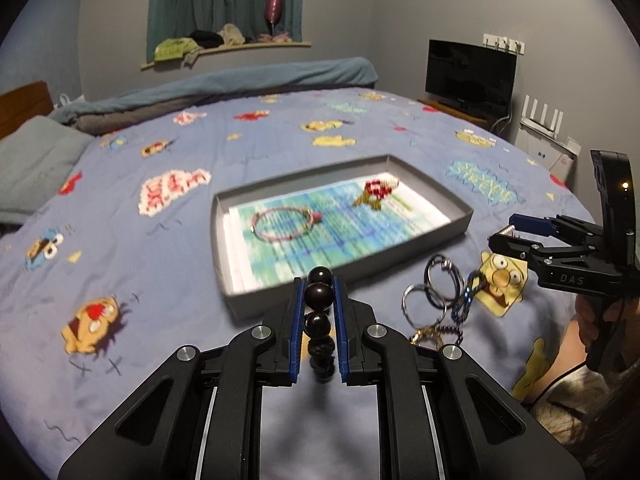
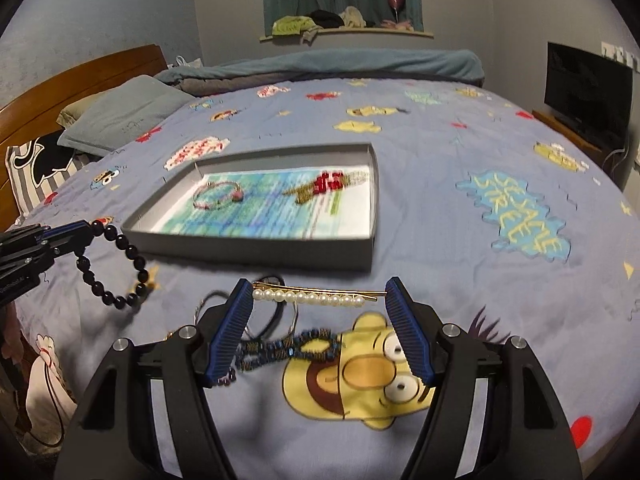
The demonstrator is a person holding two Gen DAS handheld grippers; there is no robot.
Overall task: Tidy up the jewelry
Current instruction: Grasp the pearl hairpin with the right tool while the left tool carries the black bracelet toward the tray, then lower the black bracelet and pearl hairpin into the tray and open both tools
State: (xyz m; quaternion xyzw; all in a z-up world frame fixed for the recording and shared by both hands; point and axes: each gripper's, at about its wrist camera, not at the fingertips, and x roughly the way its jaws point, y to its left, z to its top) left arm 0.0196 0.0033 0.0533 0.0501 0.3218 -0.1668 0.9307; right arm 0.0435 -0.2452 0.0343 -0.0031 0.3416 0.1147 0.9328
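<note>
My left gripper (image 1: 318,292) is shut on a black bead bracelet (image 1: 319,318) and holds it above the bed, in front of the grey tray (image 1: 260,292). The bracelet (image 2: 116,268) hangs from the left gripper (image 2: 86,232) in the right wrist view. My right gripper (image 2: 320,292) holds a pearl hair pin (image 2: 312,297) end to end between its wide-set fingers. The tray (image 2: 248,252) holds a pink bangle (image 2: 218,196) and a red and gold piece (image 2: 324,184). Silver rings (image 1: 430,288), a blue beaded chain (image 2: 288,348) and a gold bracelet (image 1: 430,336) lie on the bedspread.
The bed has a blue cartoon bedspread (image 2: 460,208). Pillows (image 2: 120,120) and a wooden headboard (image 2: 80,76) are at the left. A TV (image 2: 586,92) stands on a stand at the right. A folded blanket (image 2: 328,64) lies along the far edge.
</note>
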